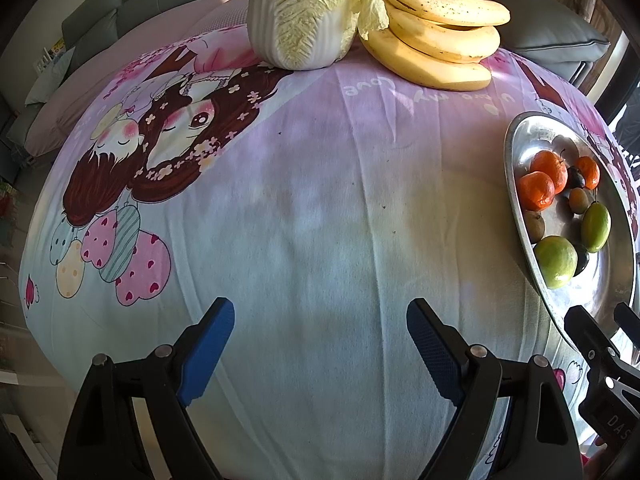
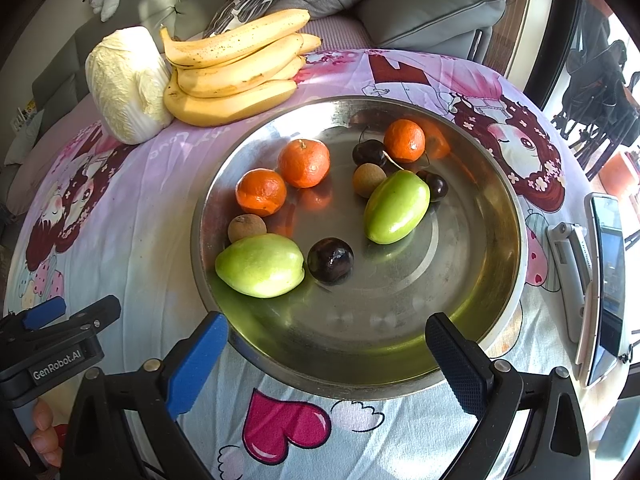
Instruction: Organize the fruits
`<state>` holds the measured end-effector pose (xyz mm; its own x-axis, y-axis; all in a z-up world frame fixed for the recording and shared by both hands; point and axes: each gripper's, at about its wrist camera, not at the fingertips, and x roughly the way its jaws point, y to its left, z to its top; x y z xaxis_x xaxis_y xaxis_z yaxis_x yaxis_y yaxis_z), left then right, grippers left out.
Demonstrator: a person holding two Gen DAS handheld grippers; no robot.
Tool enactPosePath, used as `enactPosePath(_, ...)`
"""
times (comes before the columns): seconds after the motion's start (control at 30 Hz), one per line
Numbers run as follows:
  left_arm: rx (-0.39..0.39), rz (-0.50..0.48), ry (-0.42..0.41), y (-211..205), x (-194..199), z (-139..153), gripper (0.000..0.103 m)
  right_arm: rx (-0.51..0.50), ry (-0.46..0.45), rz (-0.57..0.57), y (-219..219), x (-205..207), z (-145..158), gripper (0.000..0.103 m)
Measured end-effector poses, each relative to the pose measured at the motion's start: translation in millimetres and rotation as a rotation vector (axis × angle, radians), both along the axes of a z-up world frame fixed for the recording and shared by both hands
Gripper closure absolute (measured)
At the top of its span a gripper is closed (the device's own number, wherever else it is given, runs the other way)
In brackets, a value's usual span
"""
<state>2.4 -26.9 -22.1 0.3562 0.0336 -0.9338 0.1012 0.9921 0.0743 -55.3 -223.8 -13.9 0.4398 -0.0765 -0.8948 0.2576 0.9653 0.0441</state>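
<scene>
- A metal bowl (image 2: 500, 216) on a cloth-covered table (image 1: 320, 240) holds mixed small fruit: oranges (image 2: 304, 162), green fruit (image 2: 396, 206), dark plums (image 2: 330, 260).
- Bananas (image 2: 236, 76) and a cabbage (image 2: 126, 84) lie beyond the bowl, outside it.
- Left tool (image 1: 320, 354) and right tool (image 2: 326, 364) both gape wide, holding nothing.
- This fits sorting about to begin or just finished; I cannot tell which.

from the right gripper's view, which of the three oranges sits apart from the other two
The far orange, toward the back right of the metal bowl, next to a dark cherry. The other two oranges sit side by side on the bowl's left.
</scene>
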Motion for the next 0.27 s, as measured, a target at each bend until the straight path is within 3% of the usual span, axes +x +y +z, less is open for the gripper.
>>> enactPosePath(0.27,-0.003,0.005,-0.013,2.8,0.1,2.9,0.015,0.0,0.0,0.001,-0.2,0.4,0.1,0.002)
